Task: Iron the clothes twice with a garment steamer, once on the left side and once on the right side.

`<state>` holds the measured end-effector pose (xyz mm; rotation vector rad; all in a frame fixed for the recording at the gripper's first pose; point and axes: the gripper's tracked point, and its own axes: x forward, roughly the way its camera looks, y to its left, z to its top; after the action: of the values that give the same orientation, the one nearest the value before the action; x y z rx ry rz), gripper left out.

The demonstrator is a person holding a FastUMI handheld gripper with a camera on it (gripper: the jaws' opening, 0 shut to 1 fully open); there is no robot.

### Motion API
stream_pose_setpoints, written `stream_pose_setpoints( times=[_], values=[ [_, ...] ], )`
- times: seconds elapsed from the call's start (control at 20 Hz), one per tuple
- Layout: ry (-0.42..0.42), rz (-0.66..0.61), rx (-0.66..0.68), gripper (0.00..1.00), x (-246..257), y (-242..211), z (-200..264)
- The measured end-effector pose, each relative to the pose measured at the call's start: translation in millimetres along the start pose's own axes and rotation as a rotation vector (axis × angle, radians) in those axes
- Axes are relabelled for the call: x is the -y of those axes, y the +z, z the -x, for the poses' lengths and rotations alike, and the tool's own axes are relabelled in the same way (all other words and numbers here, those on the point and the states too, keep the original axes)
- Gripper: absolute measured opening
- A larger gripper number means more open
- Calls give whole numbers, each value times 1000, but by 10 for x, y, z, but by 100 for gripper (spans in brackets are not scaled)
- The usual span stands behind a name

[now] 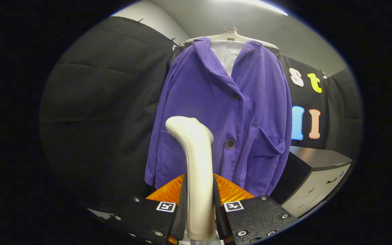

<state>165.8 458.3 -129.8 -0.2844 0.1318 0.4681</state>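
One garment steamer (196,177), white, clamped between the two fingers (172,207) of one gripper (199,204). One purple corduroy jacket (223,115); two dark buttons (230,144) on its front, one flap pocket (271,143). One white hanger (231,36). One white garment (226,56) under the collar. One grey cabinet (315,183), two drawer fronts.

Glossy smooth plastic garment steamer (196,163) — ribbed matt corduroy-like cloth jacket (216,112).

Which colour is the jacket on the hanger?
Purple, with fine ribs; the jacket shows best in the gripper view, beyond the steamer held between the fingers.
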Motion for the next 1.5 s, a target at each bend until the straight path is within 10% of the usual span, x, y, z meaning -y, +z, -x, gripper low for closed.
stream_pose_setpoints(
  times=[1.5],
  values=[
    [49, -26, -250, 37, -262, -1447, 591]
  ],
)
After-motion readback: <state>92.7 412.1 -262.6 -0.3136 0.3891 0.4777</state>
